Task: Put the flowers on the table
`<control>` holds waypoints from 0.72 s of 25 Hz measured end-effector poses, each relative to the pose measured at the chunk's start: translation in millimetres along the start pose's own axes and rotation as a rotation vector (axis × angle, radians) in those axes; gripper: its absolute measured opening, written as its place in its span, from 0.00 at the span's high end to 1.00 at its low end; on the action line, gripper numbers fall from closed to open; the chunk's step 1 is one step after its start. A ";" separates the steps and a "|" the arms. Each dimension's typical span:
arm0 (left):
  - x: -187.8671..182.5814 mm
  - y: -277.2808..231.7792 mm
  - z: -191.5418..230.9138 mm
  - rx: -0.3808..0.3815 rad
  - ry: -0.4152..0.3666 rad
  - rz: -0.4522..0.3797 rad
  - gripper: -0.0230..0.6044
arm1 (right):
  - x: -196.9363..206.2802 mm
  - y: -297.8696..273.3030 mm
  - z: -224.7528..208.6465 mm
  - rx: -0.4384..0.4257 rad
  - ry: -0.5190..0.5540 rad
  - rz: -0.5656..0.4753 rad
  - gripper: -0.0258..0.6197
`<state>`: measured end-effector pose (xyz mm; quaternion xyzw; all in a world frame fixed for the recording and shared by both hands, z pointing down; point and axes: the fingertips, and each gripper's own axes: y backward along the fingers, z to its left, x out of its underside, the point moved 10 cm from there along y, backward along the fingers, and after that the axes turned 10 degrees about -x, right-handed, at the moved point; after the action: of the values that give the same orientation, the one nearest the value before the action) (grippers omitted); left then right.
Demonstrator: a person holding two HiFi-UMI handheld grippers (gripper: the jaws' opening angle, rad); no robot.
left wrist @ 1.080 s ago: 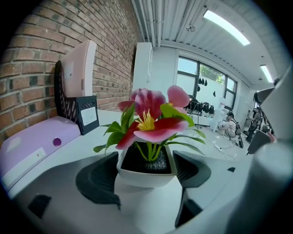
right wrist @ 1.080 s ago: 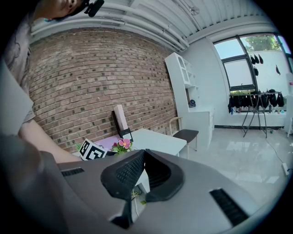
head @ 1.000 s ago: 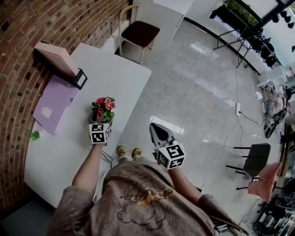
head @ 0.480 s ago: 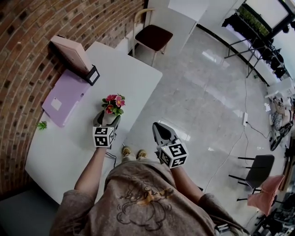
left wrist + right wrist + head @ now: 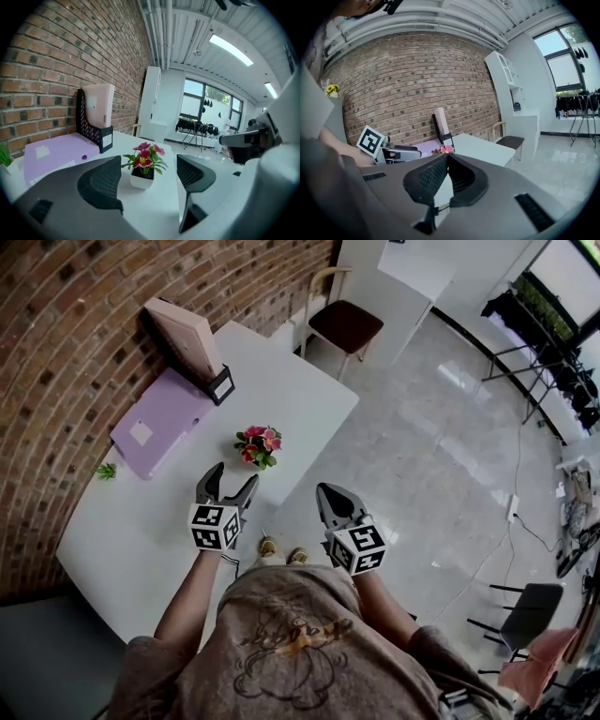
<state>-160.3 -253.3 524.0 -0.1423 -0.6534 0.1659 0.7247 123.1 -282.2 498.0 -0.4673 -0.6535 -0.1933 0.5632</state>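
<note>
White table (image 5: 141,521) runs along the brick wall (image 5: 56,334). My left gripper (image 5: 233,474) is released, with the flowers (image 5: 259,446) standing just ahead and a purple folder (image 5: 159,423) ahead-left. My right gripper (image 5: 325,493) is clenched on nothing.

Open table (image 5: 141,521) around flower pot (image 5: 258,448), file holder (image 5: 192,348) (against brick wall (image 5: 56,352)) blocking far side

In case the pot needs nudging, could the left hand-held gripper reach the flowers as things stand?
Probably yes: the left hand-held gripper is open and faces the flowers directly, with only bare table between them.
</note>
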 end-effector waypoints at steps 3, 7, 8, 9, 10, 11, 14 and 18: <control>-11.4 20.2 7.4 -0.009 0.017 -0.040 0.38 | -1.6 -7.2 5.0 -0.019 0.008 0.002 0.95; -26.4 48.2 17.1 -0.017 0.055 -0.097 0.38 | -6.9 -14.2 10.9 -0.039 0.021 0.000 0.95; -28.0 56.0 19.5 -0.023 0.069 -0.111 0.38 | -7.8 -15.4 12.3 -0.042 0.024 -0.001 0.95; -28.6 63.7 21.3 -0.031 0.081 -0.120 0.38 | -8.4 -16.0 13.5 -0.043 0.025 -0.003 0.95; -28.6 70.6 22.6 -0.038 0.087 -0.125 0.38 | -9.0 -16.0 14.6 -0.043 0.025 -0.005 0.95; -28.4 76.6 23.4 -0.044 0.090 -0.125 0.38 | -9.6 -15.7 15.7 -0.042 0.024 -0.007 0.96; -27.3 89.1 25.5 -0.056 0.091 -0.121 0.38 | -11.3 -15.8 18.7 -0.039 0.025 -0.011 0.95; -28.7 93.7 24.1 -0.047 0.099 -0.142 0.38 | -12.2 -15.9 20.2 -0.035 0.031 -0.014 0.95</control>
<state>-191.9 -181.0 461.0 -0.1205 -0.6291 0.0913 0.7625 97.8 -279.0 485.2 -0.4695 -0.6446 -0.2158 0.5635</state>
